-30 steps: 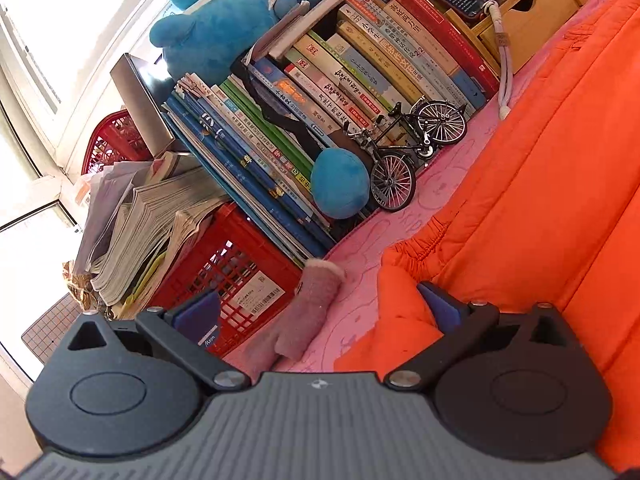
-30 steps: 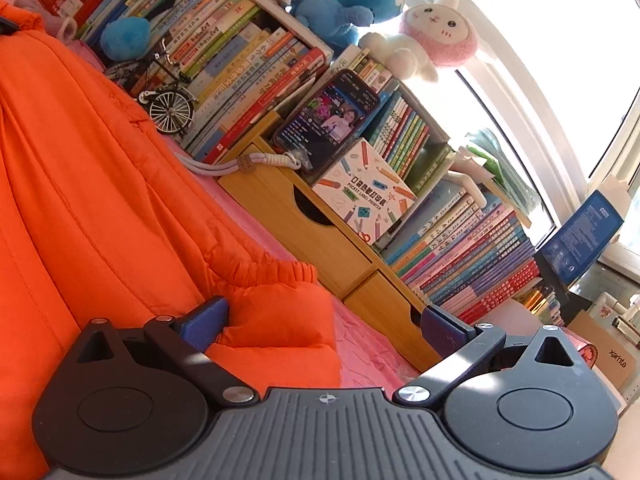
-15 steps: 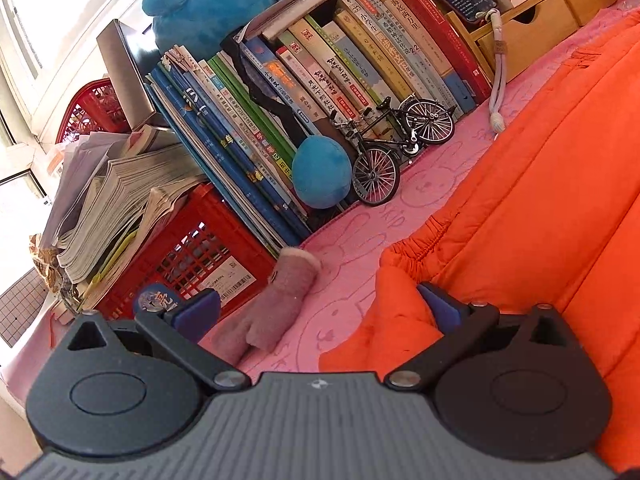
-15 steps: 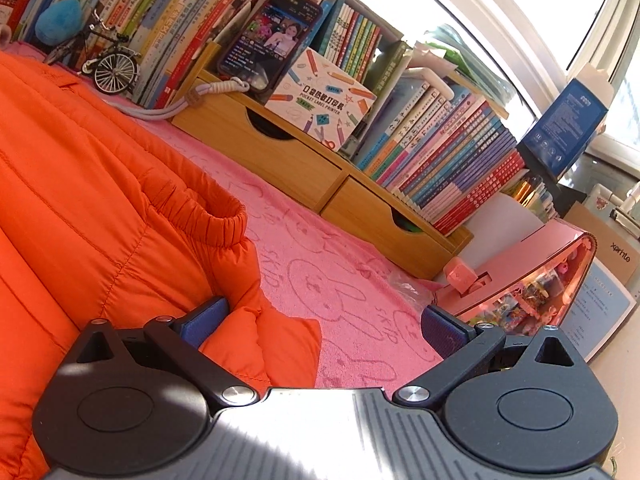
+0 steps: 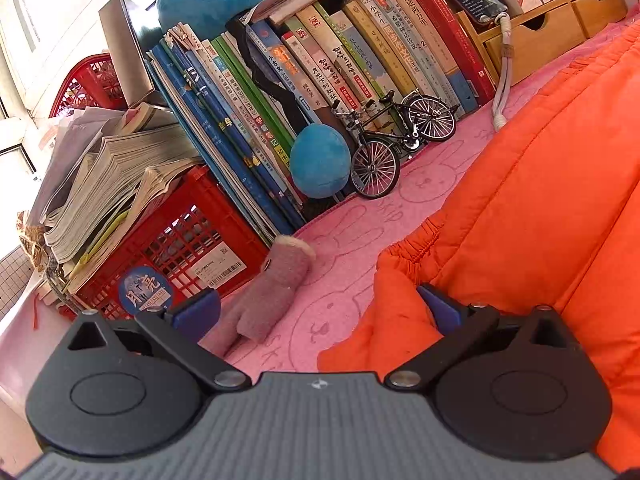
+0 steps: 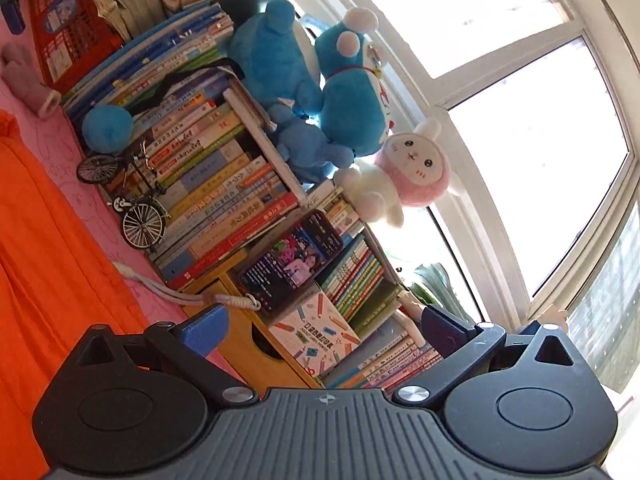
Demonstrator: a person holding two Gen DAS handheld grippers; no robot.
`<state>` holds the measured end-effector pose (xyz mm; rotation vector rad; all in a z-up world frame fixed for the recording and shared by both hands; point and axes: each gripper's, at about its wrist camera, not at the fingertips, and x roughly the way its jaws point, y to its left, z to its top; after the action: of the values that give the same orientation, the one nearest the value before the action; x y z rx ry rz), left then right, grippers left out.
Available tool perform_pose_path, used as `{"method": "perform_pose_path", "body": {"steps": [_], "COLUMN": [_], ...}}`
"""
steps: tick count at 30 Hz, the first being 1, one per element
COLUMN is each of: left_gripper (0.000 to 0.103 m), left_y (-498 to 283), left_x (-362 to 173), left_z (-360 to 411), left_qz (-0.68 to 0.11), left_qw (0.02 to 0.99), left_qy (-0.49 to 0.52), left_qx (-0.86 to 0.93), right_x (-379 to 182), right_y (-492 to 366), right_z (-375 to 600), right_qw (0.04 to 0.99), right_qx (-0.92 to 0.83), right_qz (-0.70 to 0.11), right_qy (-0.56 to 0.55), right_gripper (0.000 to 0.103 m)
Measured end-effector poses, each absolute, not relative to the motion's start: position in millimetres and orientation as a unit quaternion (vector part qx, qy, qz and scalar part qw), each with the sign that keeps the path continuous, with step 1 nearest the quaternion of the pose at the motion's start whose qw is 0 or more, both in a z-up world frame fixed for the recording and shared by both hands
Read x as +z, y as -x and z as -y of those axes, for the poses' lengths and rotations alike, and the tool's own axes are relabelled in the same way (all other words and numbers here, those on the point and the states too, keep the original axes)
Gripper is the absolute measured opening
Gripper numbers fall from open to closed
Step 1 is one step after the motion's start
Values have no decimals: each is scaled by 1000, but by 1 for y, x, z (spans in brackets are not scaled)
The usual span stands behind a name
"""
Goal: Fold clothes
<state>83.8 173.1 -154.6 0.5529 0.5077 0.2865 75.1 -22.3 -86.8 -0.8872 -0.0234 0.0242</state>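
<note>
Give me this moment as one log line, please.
task: fold clothes | left gripper: open, one finger in orange jacket cuff | right gripper: open, empty, facing bookshelf

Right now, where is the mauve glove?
In the left wrist view the mauve glove lies on the pink cloth, between the red crate and the orange garment.

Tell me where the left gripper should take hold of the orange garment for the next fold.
Probably the loose corner of the orange garment, just below the gathered elastic hem. It lies bunched on the pink cloth, already between the open left gripper fingers, one pad against it. Come from the cloth side, low, and close across the corner.
</note>
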Motion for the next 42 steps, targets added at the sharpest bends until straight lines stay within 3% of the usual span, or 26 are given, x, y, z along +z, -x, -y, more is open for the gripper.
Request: {"method": "perform_pose_path", "body": {"steps": [7,10,28,42], "left_gripper": [103,103,103,103], "left_y": [-85,-85,-82,-82], "left_x": [-153,-153,-153,-155], "left_z": [-178,-178,-174,-171], "left_qz": [-253,-252,-247,-244], "left_qw": [924,924,930,926], "left_qy": [-251,-252,-254,-267], "left_qx": [138,139,102,110], "right_x": [-105,-118,-146,-138], "right_y": [-95,-100,-108,-114], "right_z": [-57,-62,116,169], "right_qw": [918,912,917,903], "right_qx": [154,164,-32,-85], "right_qz": [-118,-137,-198,-275], "right_qy": [346,350,345,318], "right_gripper": [103,103,102,103]}}
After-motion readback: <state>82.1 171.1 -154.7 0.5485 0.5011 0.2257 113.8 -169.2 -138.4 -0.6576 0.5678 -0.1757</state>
